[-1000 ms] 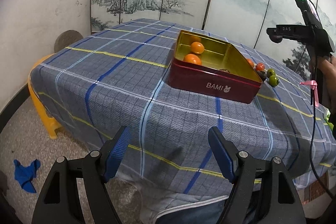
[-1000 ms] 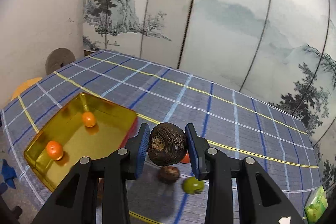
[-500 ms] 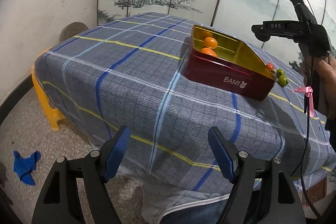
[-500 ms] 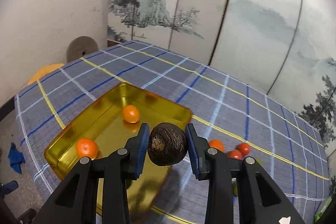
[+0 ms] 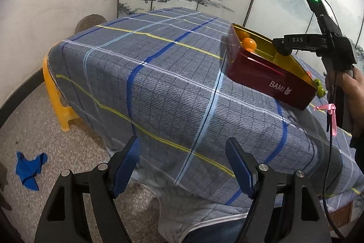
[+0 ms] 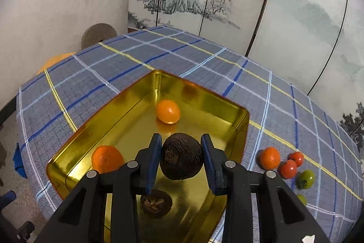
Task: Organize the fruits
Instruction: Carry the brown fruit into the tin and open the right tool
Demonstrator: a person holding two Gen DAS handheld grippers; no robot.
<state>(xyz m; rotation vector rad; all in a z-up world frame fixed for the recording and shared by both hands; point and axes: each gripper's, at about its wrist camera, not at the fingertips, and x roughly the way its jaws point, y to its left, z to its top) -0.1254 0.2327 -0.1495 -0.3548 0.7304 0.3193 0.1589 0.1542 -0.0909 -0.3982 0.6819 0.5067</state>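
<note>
The right gripper (image 6: 182,159) pinches a dark brown fruit (image 6: 181,156) above the gold-lined tin (image 6: 127,106). Done so far: 2 oranges, at 11 o'clock (image 6: 168,111) and 9 o'clock (image 6: 107,158) of the gripper, and 1 dark fruit (image 6: 156,203) at 6 o'clock lie in the tin. Remaining, by judgement: release the held fruit, then move the orange (image 6: 269,157), 2 red fruits (image 6: 288,169) and green fruit (image 6: 306,179) on the checked cloth (image 6: 204,54) at 3 o'clock. The left gripper (image 5: 183,164) has its fingers spread, holding nothing.

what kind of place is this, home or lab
Probably a room in a home, not a lab: a painted folding screen for a backdrop, a low table under a plaid cloth, and a yellow plastic stool on the floor.
</note>
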